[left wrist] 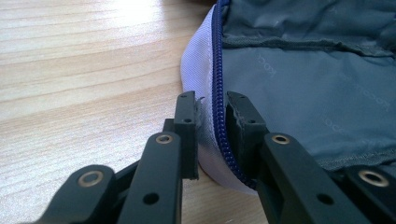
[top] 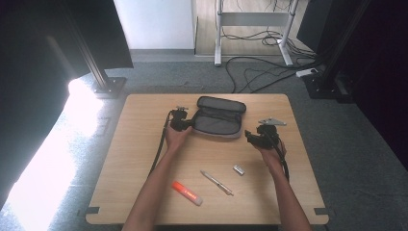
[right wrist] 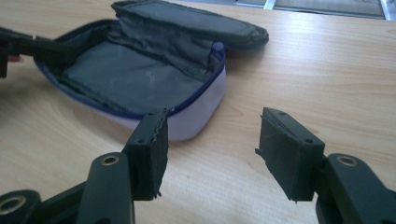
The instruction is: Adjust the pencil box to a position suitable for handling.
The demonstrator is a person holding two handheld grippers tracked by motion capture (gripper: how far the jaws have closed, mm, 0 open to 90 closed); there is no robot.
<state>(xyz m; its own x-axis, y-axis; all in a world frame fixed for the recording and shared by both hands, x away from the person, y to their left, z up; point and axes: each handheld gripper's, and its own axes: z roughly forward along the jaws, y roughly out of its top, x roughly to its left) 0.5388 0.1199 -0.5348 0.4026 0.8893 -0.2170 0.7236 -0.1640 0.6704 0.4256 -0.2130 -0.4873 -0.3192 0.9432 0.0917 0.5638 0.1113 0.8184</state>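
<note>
- Two grippers work at one open pencil case [top: 219, 118] on the wooden table [top: 144, 144]; the case lies in the far middle of the table, between the two hands.
- The long axis of the case runs across the table, from the left gripper's side toward the right, a little slanted; its lid is folded back on the far side, so the opening faces up.
- On the grey lining, in the left gripper view, small pale printed words repeat [left wrist: 267, 65]; they are too faint to read with certainty.
- The left gripper [left wrist: 212, 121] has its jaws narrow and pressed on the white side wall and blue zipper [left wrist: 217, 93] at the case's left end; it grips the rim.
- The right gripper [right wrist: 212, 149] stands with jaws apart and nothing between them, just beside the case's right end, not touching it.
- Near the person lie an orange marker [top: 187, 193] with writing too small to read, a silver pen [top: 216, 182] and a small silver object [top: 238, 169], all well apart from the case.
</note>
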